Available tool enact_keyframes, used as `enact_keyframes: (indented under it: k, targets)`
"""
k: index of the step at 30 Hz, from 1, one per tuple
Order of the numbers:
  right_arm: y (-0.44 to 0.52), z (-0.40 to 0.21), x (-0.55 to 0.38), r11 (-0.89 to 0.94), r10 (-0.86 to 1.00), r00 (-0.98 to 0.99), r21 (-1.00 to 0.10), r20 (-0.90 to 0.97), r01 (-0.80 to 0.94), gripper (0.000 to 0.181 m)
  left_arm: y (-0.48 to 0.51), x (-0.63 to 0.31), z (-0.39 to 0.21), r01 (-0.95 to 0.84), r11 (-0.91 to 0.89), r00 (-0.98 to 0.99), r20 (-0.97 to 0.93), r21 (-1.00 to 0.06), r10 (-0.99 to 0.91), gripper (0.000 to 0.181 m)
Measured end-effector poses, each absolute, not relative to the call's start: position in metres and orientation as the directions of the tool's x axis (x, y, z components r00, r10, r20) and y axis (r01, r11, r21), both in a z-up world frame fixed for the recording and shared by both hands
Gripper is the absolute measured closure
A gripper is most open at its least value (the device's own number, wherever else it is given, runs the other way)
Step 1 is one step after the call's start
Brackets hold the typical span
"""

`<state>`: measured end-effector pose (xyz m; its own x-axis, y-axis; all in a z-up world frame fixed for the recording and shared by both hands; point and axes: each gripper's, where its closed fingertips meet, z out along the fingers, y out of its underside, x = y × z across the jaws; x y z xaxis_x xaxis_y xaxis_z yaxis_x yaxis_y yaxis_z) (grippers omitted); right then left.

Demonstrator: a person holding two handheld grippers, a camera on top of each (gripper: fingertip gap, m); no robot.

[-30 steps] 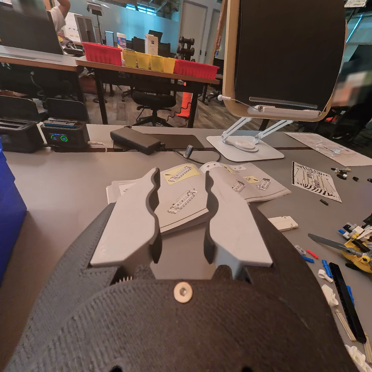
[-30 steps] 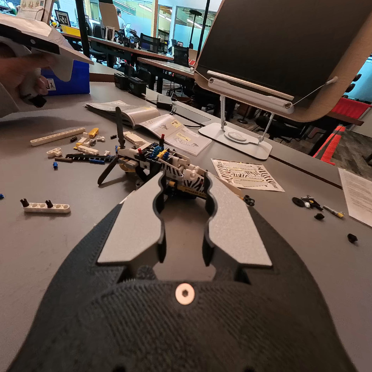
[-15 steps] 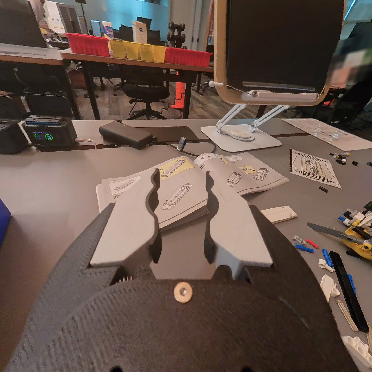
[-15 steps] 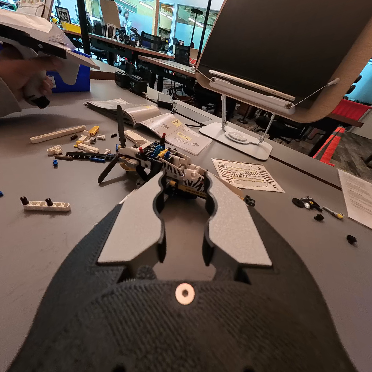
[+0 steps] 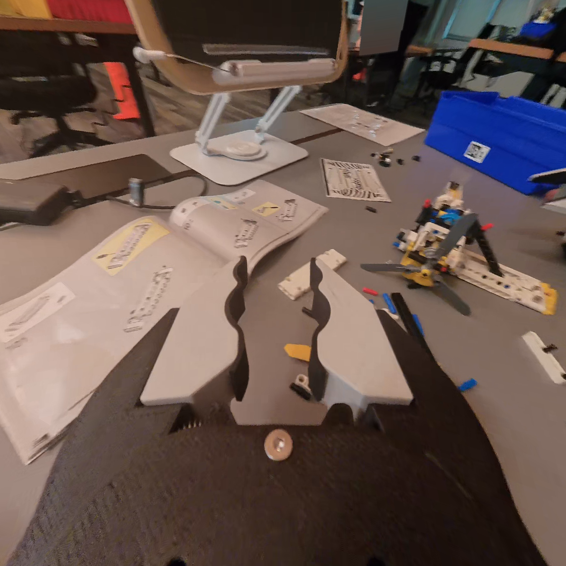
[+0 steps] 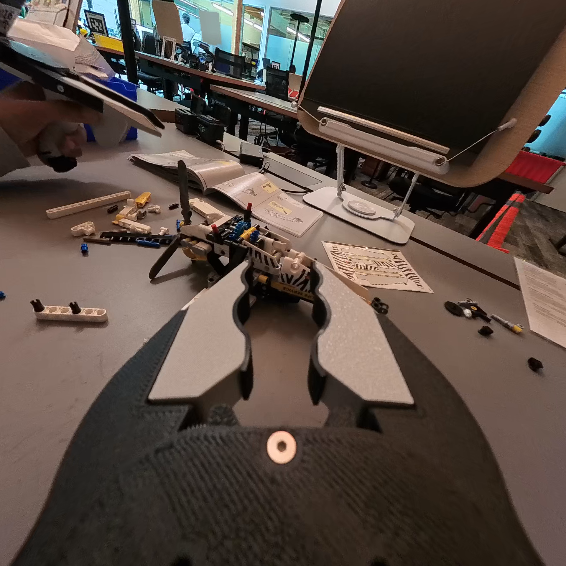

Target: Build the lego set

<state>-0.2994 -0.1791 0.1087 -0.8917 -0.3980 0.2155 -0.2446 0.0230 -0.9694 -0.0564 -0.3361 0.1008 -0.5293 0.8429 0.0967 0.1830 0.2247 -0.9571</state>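
Note:
The part-built lego plane, with a grey propeller and zebra-striped tail, stands on the grey table. My right gripper is open and empty, its fingertips on either side of the plane's tail end. My left gripper is open and empty above loose parts: a white plate, a yellow piece and a small white and black connector. The plane also shows in the left wrist view to the right. The left gripper shows in the right wrist view, held up by a hand.
An open instruction booklet lies left of the parts. A sticker sheet, a tablet stand, a blue bin, a long white beam, a short white beam with black pins and small dark pieces are around. About 30 cm separates my left fingertips from my right. The part-built lego plane is about 7 cm from my right fingertips and 20 cm from my left.
My left gripper has swung right and tilted down, from over the booklet to over the loose parts, bringing the plane into its view. My right gripper has barely moved.

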Motion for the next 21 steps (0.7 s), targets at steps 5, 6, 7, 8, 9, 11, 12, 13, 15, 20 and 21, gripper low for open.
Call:
enact_keyframes:
  k: [5, 6, 7, 8, 9, 11, 12, 13, 15, 20, 21]
  targets:
    - [-0.179, 0.109, -0.299, 0.021, -0.398, -0.890, -0.968, 0.221, -0.250, 0.147, -0.324, -0.078, 0.071, 0.319, 0.291, -0.486, 0.108, -0.902, 0.867, 0.141]
    - [-0.179, 0.108, -0.299, 0.020, -0.398, -0.890, -0.967, 0.224, -0.252, 0.147, -0.322, -0.086, 0.066, 0.351, 0.318, -0.467, 0.130, -0.881, 0.875, 0.140]
    - [-0.179, 0.108, -0.299, 0.020, -0.397, -0.889, -0.967, 0.226, -0.255, 0.147, -0.322, -0.095, 0.063, 0.385, 0.322, -0.443, 0.133, -0.865, 0.887, 0.140]
    - [-0.179, 0.108, -0.299, 0.021, -0.397, -0.889, -0.966, 0.228, -0.257, 0.147, -0.323, -0.103, 0.062, 0.429, 0.305, -0.416, 0.113, -0.851, 0.902, 0.139]
    - [-0.180, 0.107, -0.299, 0.025, -0.397, -0.889, -0.965, 0.230, -0.260, 0.147, -0.326, -0.109, 0.060, 0.477, 0.281, -0.401, 0.078, -0.833, 0.913, 0.138]
    - [-0.181, 0.106, -0.298, 0.033, -0.397, -0.887, -0.962, 0.236, -0.271, 0.147, -0.332, -0.119, 0.054, 0.558, 0.242, -0.371, 0.022, -0.794, 0.928, 0.133]
    - [-0.182, 0.105, -0.297, 0.034, -0.398, -0.884, -0.959, 0.244, -0.280, 0.147, -0.333, -0.123, 0.049, 0.588, 0.236, -0.353, 0.017, -0.773, 0.935, 0.132]
    - [-0.183, 0.104, -0.296, 0.034, -0.397, -0.882, -0.956, 0.255, -0.292, 0.147, -0.335, -0.126, 0.043, 0.611, 0.239, -0.341, 0.021, -0.754, 0.940, 0.131]
    - [-0.184, 0.102, -0.295, 0.038, -0.396, -0.876, -0.948, 0.276, -0.316, 0.147, -0.337, -0.128, 0.027, 0.659, 0.256, -0.328, 0.037, -0.707, 0.944, 0.131]
    - [-0.186, 0.103, -0.296, 0.019, -0.373, -0.872, -0.937, 0.317, -0.348, 0.148, -0.334, -0.132, 0.017, 0.663, 0.301, -0.304, 0.121, -0.685, 0.945, 0.146]
    - [-0.186, 0.106, -0.296, 0.007, -0.368, -0.875, -0.940, 0.314, -0.340, 0.148, -0.331, -0.132, 0.017, 0.671, 0.299, -0.288, 0.133, -0.679, 0.948, 0.154]
